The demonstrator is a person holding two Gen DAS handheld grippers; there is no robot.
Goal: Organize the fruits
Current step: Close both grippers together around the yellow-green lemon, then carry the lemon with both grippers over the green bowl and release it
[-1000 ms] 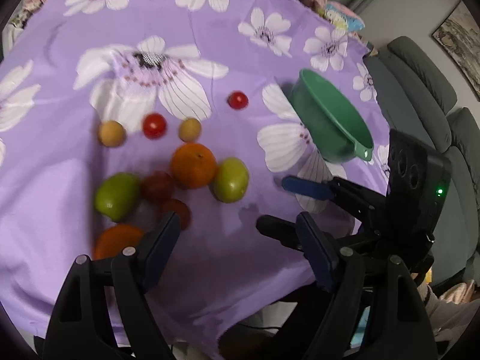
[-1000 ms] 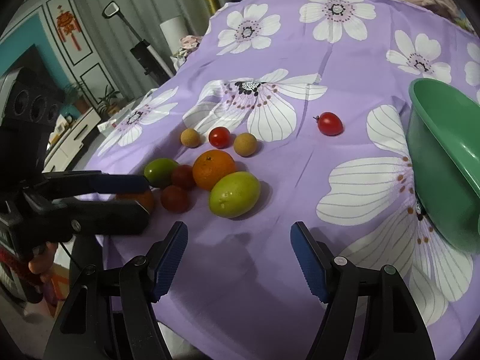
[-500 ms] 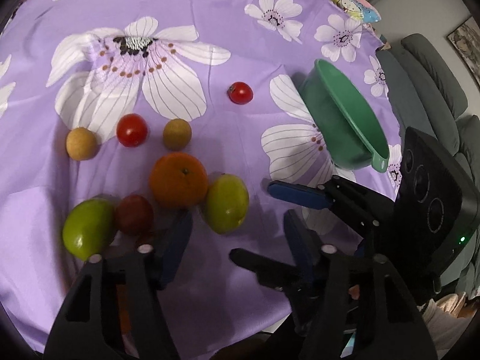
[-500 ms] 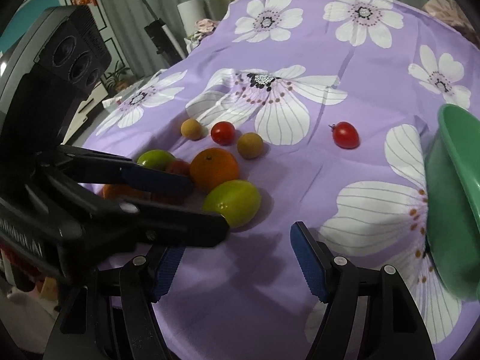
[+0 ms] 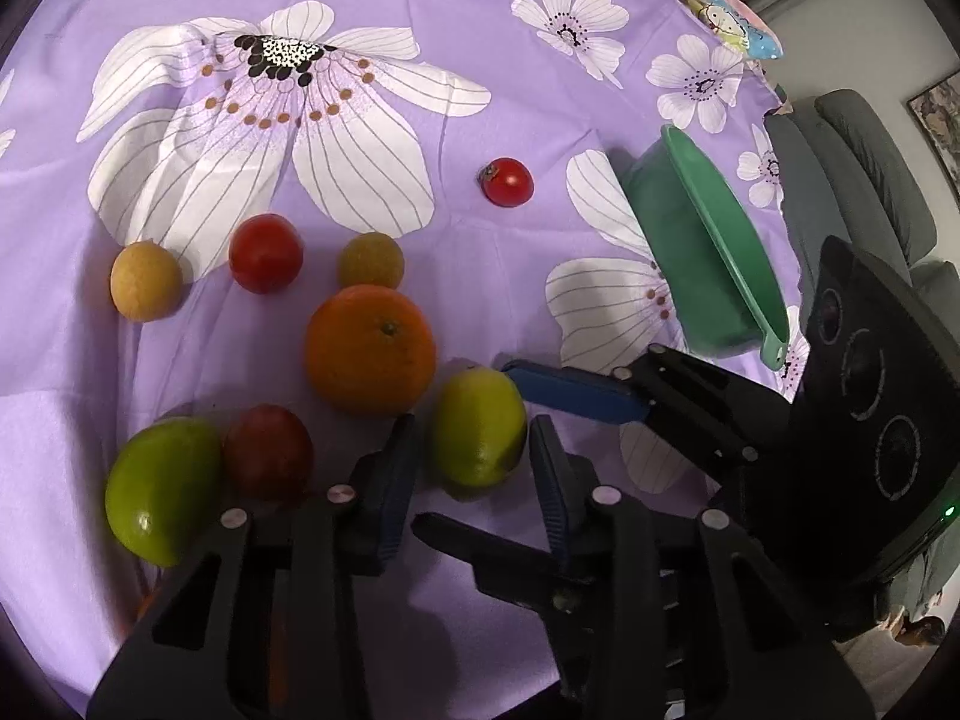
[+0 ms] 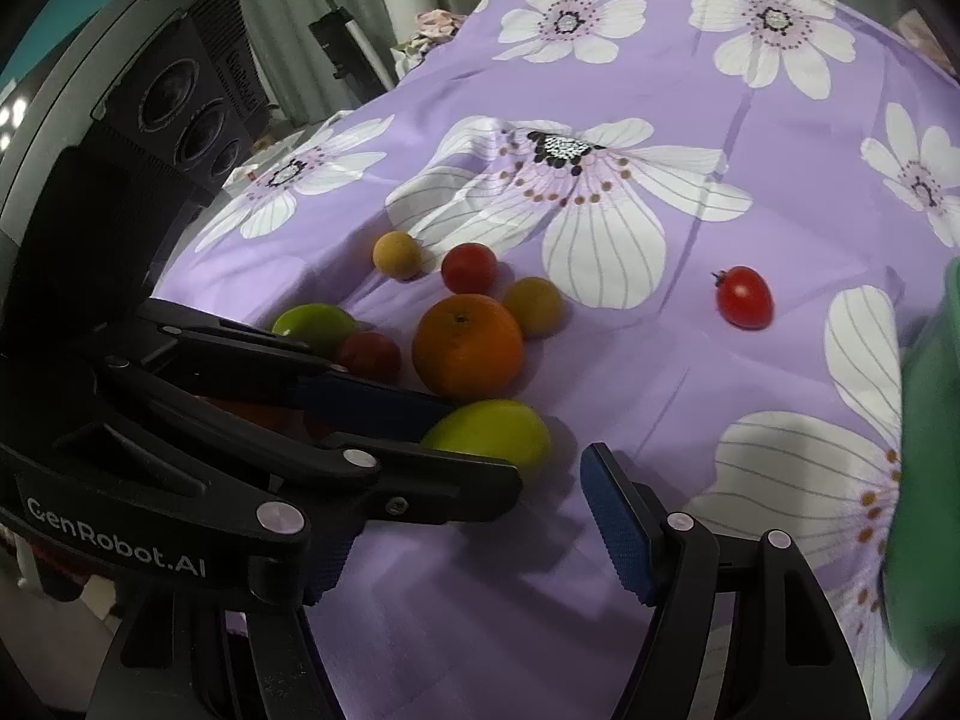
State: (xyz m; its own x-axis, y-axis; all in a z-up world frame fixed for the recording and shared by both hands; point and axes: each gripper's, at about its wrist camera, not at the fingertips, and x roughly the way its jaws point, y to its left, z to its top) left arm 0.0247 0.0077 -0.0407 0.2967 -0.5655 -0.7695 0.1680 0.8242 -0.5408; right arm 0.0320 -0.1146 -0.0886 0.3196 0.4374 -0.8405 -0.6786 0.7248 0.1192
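Purple flowered cloth [image 5: 492,90] holds scattered fruit beside grey sofa [image 5: 864,180].

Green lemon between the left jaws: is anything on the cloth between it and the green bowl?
Only the right gripper, whose blue pad reaches in beside the lemon from the bowl's side. The cloth beyond it lies bare up to the bowl. The left gripper's jaws are closing with the lemon between them.

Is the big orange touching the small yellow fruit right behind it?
Touching, by the look of it. In the left wrist view the orange meets the small yellow fruit with no cloth showing between them; the right wrist view shows them overlapping too.
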